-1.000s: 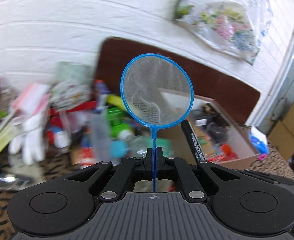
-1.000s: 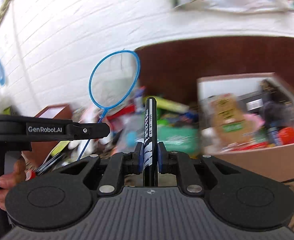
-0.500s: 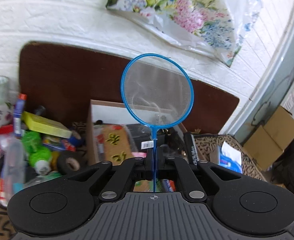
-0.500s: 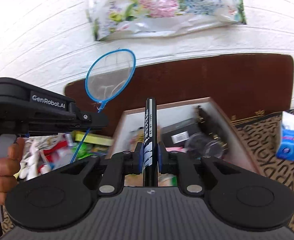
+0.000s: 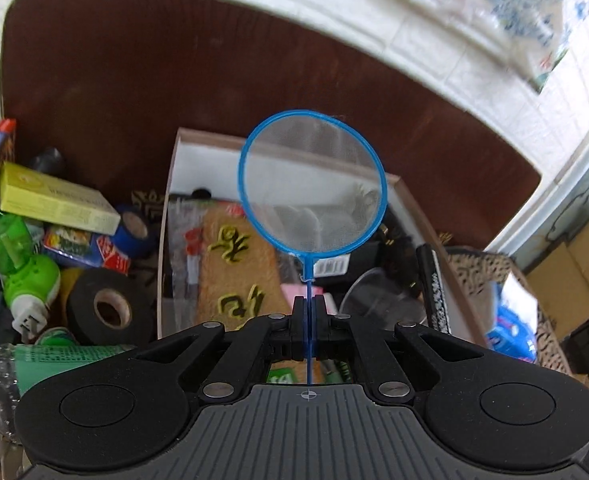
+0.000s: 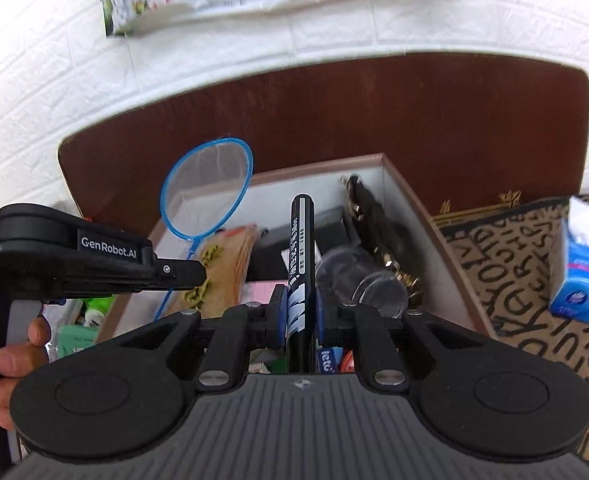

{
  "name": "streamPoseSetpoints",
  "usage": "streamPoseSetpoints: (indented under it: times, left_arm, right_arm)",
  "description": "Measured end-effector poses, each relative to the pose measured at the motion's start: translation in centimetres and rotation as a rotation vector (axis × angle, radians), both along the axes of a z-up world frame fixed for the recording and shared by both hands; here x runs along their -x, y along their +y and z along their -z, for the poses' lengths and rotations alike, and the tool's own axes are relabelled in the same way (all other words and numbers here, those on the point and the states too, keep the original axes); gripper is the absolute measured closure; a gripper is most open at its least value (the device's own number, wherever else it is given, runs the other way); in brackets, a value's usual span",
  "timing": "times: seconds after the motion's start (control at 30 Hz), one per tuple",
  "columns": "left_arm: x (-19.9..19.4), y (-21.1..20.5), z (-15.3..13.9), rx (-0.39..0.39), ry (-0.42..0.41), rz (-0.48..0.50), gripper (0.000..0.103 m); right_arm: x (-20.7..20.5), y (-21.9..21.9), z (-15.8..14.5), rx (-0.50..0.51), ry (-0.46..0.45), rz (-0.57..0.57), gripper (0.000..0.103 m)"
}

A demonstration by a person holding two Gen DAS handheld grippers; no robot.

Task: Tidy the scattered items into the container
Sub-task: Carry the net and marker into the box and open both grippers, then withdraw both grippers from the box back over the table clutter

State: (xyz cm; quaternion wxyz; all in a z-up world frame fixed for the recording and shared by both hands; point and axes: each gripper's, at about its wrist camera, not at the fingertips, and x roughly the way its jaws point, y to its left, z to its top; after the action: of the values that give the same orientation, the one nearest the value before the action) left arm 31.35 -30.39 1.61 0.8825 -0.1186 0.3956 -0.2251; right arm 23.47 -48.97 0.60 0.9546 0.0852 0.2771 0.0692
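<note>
My left gripper [image 5: 309, 307] is shut on the thin handle of a blue round net [image 5: 312, 184], held upright above the open cardboard box [image 5: 174, 184]. The net also shows in the right wrist view [image 6: 208, 190], with the left gripper [image 6: 182, 274] beside it. My right gripper [image 6: 299, 307] is shut on a black marker [image 6: 302, 248], also seen in the left wrist view [image 5: 434, 280], pointing over the box [image 6: 410, 200]. The box holds a tan packet [image 5: 234, 272], black items and a clear lid [image 6: 378, 288].
Scattered items lie left of the box: a black tape roll [image 5: 106, 308], a yellow box [image 5: 54, 200], a green plug-in device [image 5: 26, 272], a blue tape roll [image 5: 134, 228]. A blue tissue pack [image 6: 582, 280] lies right on the patterned cloth. A brown board [image 5: 174, 80] stands behind.
Both grippers have swung right from the scattered pile to over the box and tilted down towards it. Each still holds its item.
</note>
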Motion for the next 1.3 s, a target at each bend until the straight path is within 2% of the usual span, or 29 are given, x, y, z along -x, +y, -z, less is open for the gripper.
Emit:
streamPoseSetpoints:
  times: [0.03,0.07,0.1,0.17,0.2,0.23,0.3,0.4,0.63,0.93,1.17,1.3]
  left_arm:
    - [0.0,0.0,0.2,-0.009,0.0,0.001,0.08]
    - [0.1,0.0,0.2,-0.019,-0.006,-0.004,0.066]
    - [0.2,0.1,0.2,-0.028,-0.015,-0.011,0.038]
    - [0.7,0.4,-0.1,-0.041,-0.048,-0.032,0.008]
    - [1.1,0.6,-0.3,-0.05,-0.077,-0.049,0.005]
    - [1.6,0.8,-0.5,-0.06,-0.108,-0.057,0.005]
    - [2.3,1.2,-0.8,-0.079,-0.145,-0.029,0.002]
    - [3.0,1.7,-0.9,-0.094,-0.148,-0.001,0.0]
    - [4.4,2.3,-0.8,-0.131,-0.145,-0.006,0.0]
    - [6.8,3.5,-1.9,-0.164,-0.173,-0.008,0.0]
    - [9.3,5.8,-3.0,-0.137,-0.186,-0.016,0.0]
    - [10.9,7.3,-3.6,-0.15,-0.212,-0.022,0.0]
  right_arm:
    - [-0.3,0.3,0.3,0.005,0.012,-0.009,0.084]
    - [-0.4,0.5,0.5,0.014,0.018,-0.012,0.075]
    - [-0.4,0.8,0.7,0.026,0.018,-0.009,0.05]
    - [0.1,1.3,0.7,0.064,0.005,0.005,0.029]
    - [0.4,1.6,0.7,0.091,-0.007,0.009,0.026]
    - [0.6,1.8,0.6,0.112,-0.009,0.016,0.025]
    - [0.9,2.0,0.6,0.139,-0.008,0.036,0.013]
    - [1.3,2.0,0.4,0.149,-0.003,0.053,0.003]
    - [2.2,2.2,0.2,0.128,0.05,0.054,0.001]
    - [4.4,2.9,-1.7,0.093,0.016,0.054,0.001]
    - [6.7,4.8,-3.3,0.127,-0.02,0.027,0.001]
    - [8.0,6.4,-3.8,0.127,-0.03,0.0,0.001]
